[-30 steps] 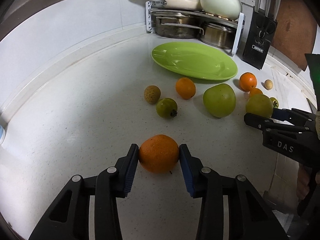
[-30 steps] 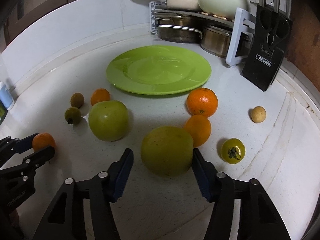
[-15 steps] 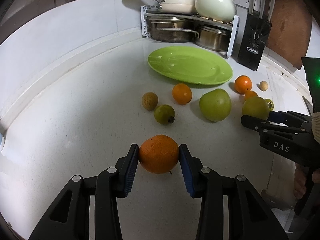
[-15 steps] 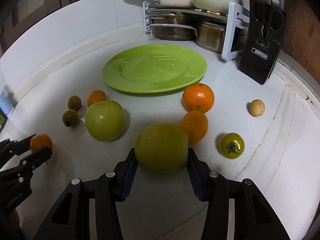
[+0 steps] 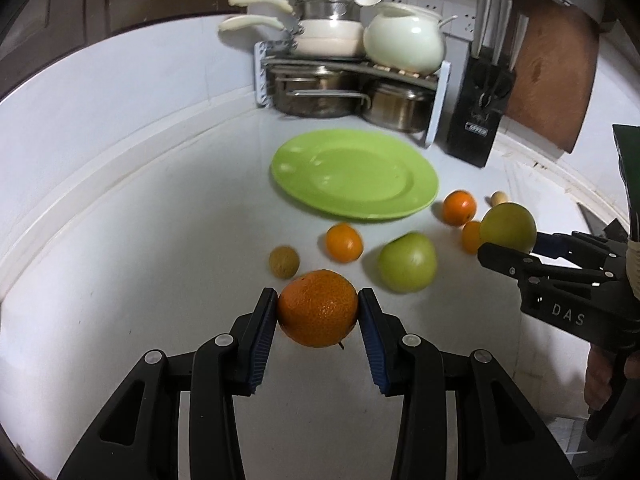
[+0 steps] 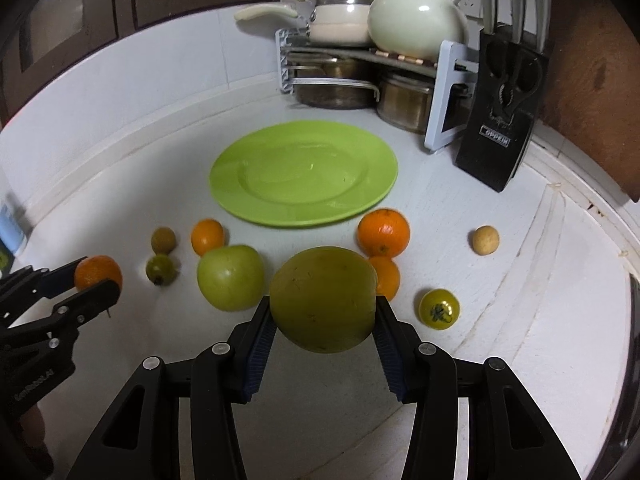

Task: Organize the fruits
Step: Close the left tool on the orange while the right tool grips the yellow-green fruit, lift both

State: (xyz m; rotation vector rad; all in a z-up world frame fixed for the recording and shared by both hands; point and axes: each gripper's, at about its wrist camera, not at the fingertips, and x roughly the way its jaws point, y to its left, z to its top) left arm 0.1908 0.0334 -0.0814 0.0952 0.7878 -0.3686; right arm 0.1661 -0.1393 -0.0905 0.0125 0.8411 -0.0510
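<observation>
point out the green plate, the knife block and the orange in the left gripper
green plate [image 6: 304, 178], right wrist view, bare centre
knife block [image 6: 502, 120], right wrist view, front face
orange [image 5: 318, 307], left wrist view, middle of peel

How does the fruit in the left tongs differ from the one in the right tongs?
The orange in the left tongs is bright orange with pitted skin; the green fruit in the right tongs is dull yellow-green and smooth. The green fruit is clearly bigger and spreads its tongs wider. Both are round, clamped at the sides and off the counter.
</observation>
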